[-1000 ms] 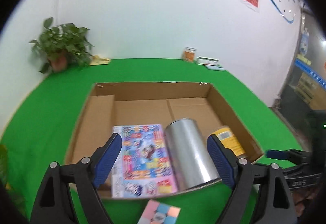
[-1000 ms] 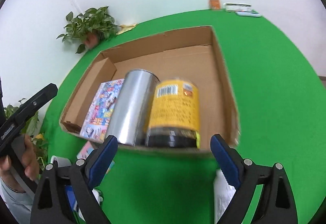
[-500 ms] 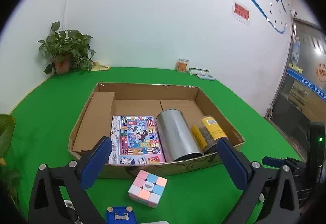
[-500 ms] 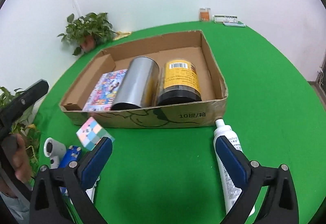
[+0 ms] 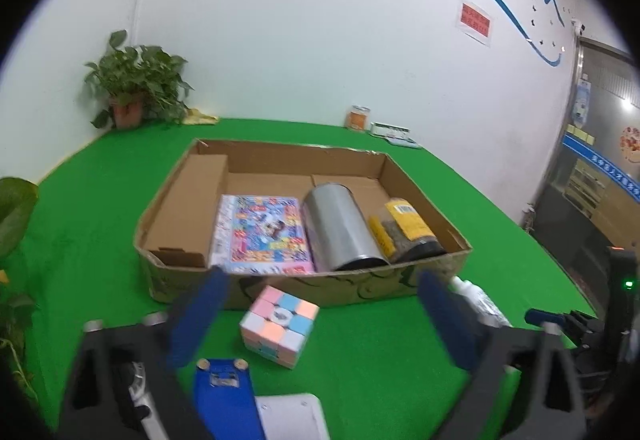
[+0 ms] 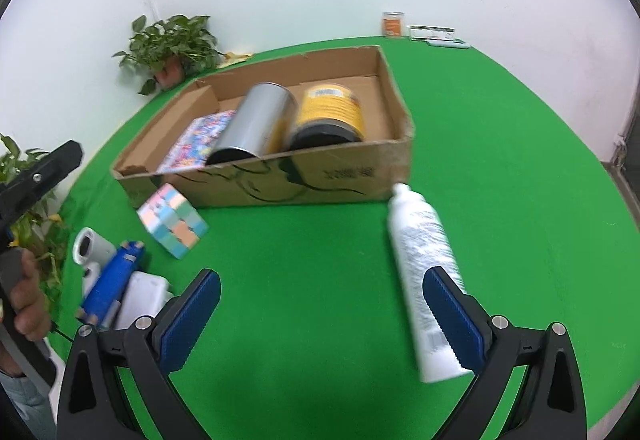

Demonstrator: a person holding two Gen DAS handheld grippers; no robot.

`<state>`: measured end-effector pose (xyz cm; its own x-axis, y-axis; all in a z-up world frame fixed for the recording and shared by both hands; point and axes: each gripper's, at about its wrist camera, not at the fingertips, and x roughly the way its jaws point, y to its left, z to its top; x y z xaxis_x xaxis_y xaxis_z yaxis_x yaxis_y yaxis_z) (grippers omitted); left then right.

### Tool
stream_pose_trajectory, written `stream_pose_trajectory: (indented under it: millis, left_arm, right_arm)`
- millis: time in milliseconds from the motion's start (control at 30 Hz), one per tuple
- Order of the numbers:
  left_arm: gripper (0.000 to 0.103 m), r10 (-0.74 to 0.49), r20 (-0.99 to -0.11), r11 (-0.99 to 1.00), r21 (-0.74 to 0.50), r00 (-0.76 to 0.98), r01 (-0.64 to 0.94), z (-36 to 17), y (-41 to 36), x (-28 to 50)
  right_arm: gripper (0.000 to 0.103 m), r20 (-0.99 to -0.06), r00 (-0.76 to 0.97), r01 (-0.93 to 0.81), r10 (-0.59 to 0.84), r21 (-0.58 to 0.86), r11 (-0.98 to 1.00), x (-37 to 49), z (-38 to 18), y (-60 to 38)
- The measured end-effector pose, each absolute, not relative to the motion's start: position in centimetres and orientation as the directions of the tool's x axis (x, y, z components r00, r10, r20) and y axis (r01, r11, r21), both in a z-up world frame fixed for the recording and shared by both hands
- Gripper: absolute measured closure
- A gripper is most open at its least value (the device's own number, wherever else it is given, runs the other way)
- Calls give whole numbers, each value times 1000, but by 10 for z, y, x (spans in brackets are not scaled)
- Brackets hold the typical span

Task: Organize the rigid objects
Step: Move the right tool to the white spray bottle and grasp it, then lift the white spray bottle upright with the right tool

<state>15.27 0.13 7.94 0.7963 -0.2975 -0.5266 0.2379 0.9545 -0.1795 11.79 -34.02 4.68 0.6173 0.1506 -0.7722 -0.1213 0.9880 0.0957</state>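
Observation:
A cardboard box [image 5: 424,195] [image 6: 344,175] holds a colourful booklet [image 5: 260,232], a silver can [image 5: 340,232] [image 6: 256,127] and a yellow-labelled jar [image 5: 404,228] [image 6: 328,115], both lying down. A pastel cube [image 5: 278,326] [image 6: 172,222] sits on the green table in front of the box. A white bottle [image 6: 422,268] lies to the right, by my right gripper's right finger. My left gripper [image 5: 320,316] is open and empty, just short of the cube. My right gripper [image 6: 320,316] is open and empty over bare table.
A blue tool [image 6: 112,282] [image 5: 224,396], a white block [image 6: 140,298] and a small white roll [image 6: 90,246] lie left of the cube. A potted plant [image 5: 134,91], an orange jar [image 5: 358,117] and a flat pack stand by the far wall.
Both grippers have pulled back from the box toward the near table edge. The cube, bottle and blue tool have come into view. Both stay open.

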Motion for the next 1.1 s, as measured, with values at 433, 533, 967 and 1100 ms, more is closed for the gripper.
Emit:
stream_pose_trajectory:
  millis: [433,533,967,1100]
  left_arm:
    - [0,-443,-601,896,-316,665,312,65,-21,158]
    - [0,-458,-608,889,-322,649,325,59,-24,155]
    - [0,-549,-649,835,-391,527,388,36,-51,164]
    - [0,-642,-659,765,-510,393,394,20,-56,174]
  right_arm:
    - [56,-907,401,-22,126,128,992,147,-18,-421]
    - [59,-905,409,-81,120,95,992,144,-23,-417]
    - [60,-891,421,-90,-169,-227,970,122,-27,-413]
    - [55,-891,444,-312,96,-53,949,106,-21,-360]
